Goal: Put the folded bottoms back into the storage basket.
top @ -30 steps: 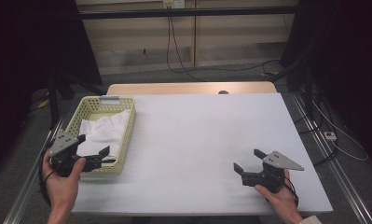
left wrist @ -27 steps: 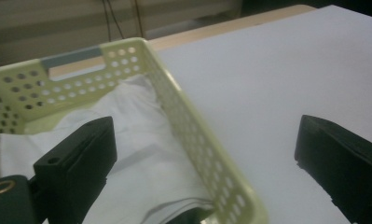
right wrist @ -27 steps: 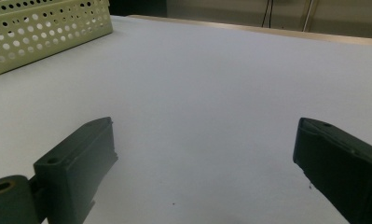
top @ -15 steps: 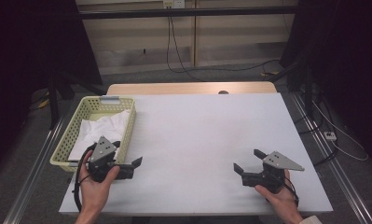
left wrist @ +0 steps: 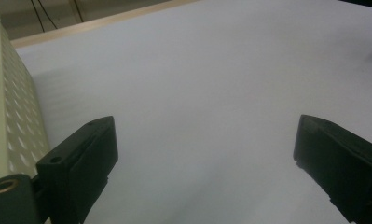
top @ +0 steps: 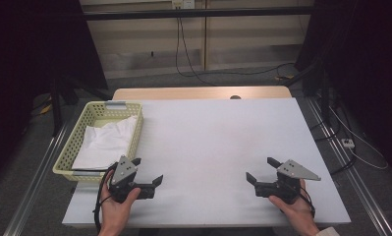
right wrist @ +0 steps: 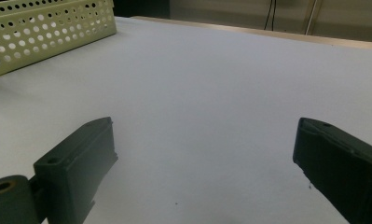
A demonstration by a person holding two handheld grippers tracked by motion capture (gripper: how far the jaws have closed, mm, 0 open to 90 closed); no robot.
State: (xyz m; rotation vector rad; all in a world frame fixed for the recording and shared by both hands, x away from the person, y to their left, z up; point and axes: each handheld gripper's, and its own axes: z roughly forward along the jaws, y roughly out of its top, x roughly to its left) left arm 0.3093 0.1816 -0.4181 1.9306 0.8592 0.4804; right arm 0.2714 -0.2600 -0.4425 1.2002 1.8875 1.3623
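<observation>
Left claw [top: 147, 172]: lower left of the high view, held in a hand [top: 116, 209] just off the basket's near right corner — jaws spread wide, nothing between them. In the left gripper view the two black jaws stand far apart at the bottom corners, bare white surface between them.

Right claw [top: 263, 169]: lower right of the high view, held in the other hand [top: 293, 209], jaws released and pointing toward the frame's left. In the right gripper view its jaws also stand wide apart with nothing gripped.

Basket [top: 133, 135]: pale yellow-green, perforated, at the left edge of the surface in the high view. Its wall runs down the left edge of the left gripper view [left wrist: 16, 116] and crosses the upper left corner of the right gripper view [right wrist: 48, 28].

Cloth [top: 107, 142]: white, crumpled, lying inside the basket — apart from both claws.

Surface [top: 218, 142]: white board taking up the middle of the high view; a wooden strip shows along its far edge.

Gap between claws: they sit well apart, each near the bottom edge of the high view, both low over the surface.
</observation>
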